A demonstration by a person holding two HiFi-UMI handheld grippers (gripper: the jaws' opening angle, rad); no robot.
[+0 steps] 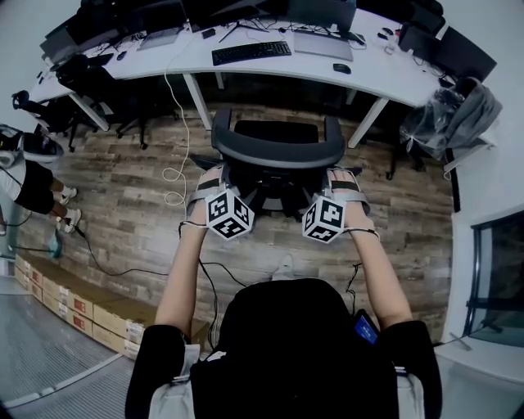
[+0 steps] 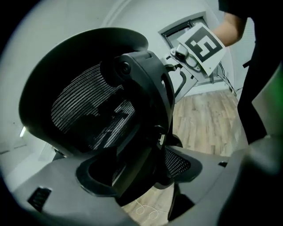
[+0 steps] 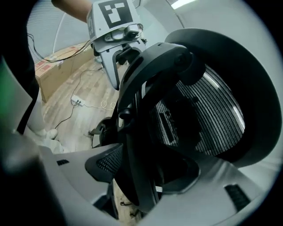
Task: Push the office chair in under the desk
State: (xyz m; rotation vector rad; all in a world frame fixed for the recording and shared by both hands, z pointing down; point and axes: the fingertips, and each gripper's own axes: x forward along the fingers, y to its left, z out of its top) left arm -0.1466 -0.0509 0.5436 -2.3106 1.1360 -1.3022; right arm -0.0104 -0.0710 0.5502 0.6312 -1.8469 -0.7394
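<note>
- Office chair (image 1: pixel 277 151) just before desk (image 1: pixel 377 75), not yet under.
- Left gripper (image 1: pixel 209 182), right gripper (image 1: pixel 344 182): wide open astride backrest frame (image 3: pixel 132 132), unclamped.
- Could slip off or swivel chair into desk leg (image 1: pixel 368 121) if pushed unevenly.

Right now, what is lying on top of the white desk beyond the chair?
A black keyboard, a grey laptop and a black mouse lie on the desk. Dark monitors cover its far edge.
</note>
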